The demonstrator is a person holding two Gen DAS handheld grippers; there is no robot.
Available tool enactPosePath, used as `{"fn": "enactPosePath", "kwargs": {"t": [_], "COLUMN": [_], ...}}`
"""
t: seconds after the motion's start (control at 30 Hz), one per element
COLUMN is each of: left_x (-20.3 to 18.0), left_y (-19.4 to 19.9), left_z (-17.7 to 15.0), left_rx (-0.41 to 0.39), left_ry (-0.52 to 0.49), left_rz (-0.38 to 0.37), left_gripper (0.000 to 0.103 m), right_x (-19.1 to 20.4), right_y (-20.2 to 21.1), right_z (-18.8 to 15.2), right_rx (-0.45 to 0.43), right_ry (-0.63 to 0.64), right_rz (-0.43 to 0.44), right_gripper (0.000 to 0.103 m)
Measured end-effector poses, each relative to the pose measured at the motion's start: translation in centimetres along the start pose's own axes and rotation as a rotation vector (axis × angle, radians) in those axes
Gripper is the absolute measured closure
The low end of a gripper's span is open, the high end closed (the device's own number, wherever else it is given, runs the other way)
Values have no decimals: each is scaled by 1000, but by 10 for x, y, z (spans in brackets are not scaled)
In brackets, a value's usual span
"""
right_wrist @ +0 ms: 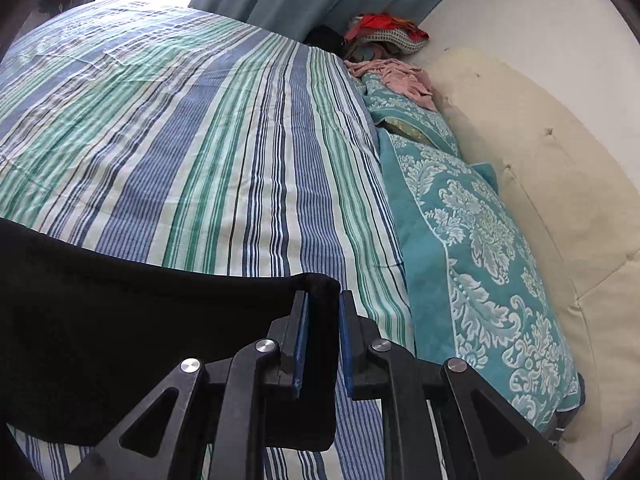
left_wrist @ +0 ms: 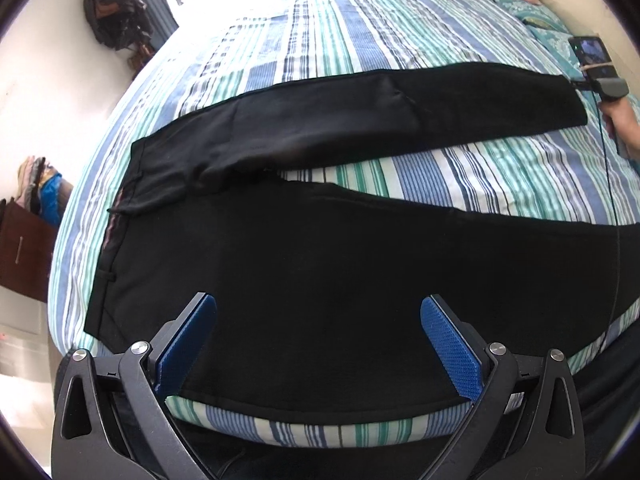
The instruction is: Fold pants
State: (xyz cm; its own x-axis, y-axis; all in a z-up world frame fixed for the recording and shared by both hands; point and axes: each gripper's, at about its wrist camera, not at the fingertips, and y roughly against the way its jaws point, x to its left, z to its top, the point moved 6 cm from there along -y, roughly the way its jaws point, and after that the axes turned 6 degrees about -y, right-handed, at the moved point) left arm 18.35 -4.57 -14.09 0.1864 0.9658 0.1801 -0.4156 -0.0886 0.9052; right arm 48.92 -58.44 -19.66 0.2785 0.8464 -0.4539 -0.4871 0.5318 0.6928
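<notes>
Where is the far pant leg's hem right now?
In the right wrist view the hem sits clamped in the right gripper, over the striped bedsheet, left of the teal pillows.

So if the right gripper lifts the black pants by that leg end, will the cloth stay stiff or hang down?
The black pants probably go floppy: the leg end sags around the right gripper. They lie wrinkled on the striped bed, so likely light. The rest may drag.

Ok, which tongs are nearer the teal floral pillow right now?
Right. The right tongs are shut on the black pants' leg end, just beside the teal floral pillow. The left tongs hang open over the pants' waist part, at the opposite end.
</notes>
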Motion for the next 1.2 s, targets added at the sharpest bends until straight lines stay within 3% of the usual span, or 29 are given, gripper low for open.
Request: {"fn": "enactPosePath", "kwargs": {"t": [0.1, 0.2, 0.3, 0.37, 0.4, 0.43, 0.5, 0.6, 0.67, 0.83, 0.97, 1.03, 1.2], "left_x": [20, 54, 78, 92, 95, 97, 102, 107, 114, 120, 81, 51, -34], "left_y": [-21, -57, -107, -148, -167, -179, -176, -169, -160, -125, -88, -73, -62], "left_z": [37, 81, 114, 116, 112, 107, 103, 100, 98, 85, 64, 51, 9], "left_rx": [-42, -86, -111, -38, 11, 20, -39, -26, -30, -88, -140, -153, -123], "left_ry": [64, 146, 149, 144, 135, 140, 169, 150, 161, 156, 97, 64, -15], "left_rz": [6, 61, 183, 285, 297, 269, 230, 209, 209, 216, 144, 79, -107], "left_gripper": [1, 1, 1, 1, 0, 0, 0, 0, 0, 1, 1, 1, 1], "right_x": [-7, -6, 35, 80, 104, 127, 168, 201, 189, 135, 122, 130, 170], "right_y": [-23, 4, 46, 75, 87, 96, 104, 83, 76, 66, 130, 174, 281], "right_z": [-27, -40, -49, -56, -59, -62, -69, -86, -86, -91, -100, -116, -193], "right_rx": [103, 28, -15, -11, -7, -1, 18, 112, 83, 128, 48, 35, 67], "right_ry": [-108, -225, -286, -259, -226, -191, -116, -53, -100, -226, -208, -207, -151], "right_rz": [26, 105, 378, 561, 623, 676, 738, 727, 700, 575, 640, 722, 908], "right_gripper": [46, 41, 28, 27, 27, 26, 26, 23, 20, 19, 19, 19, 18]}}
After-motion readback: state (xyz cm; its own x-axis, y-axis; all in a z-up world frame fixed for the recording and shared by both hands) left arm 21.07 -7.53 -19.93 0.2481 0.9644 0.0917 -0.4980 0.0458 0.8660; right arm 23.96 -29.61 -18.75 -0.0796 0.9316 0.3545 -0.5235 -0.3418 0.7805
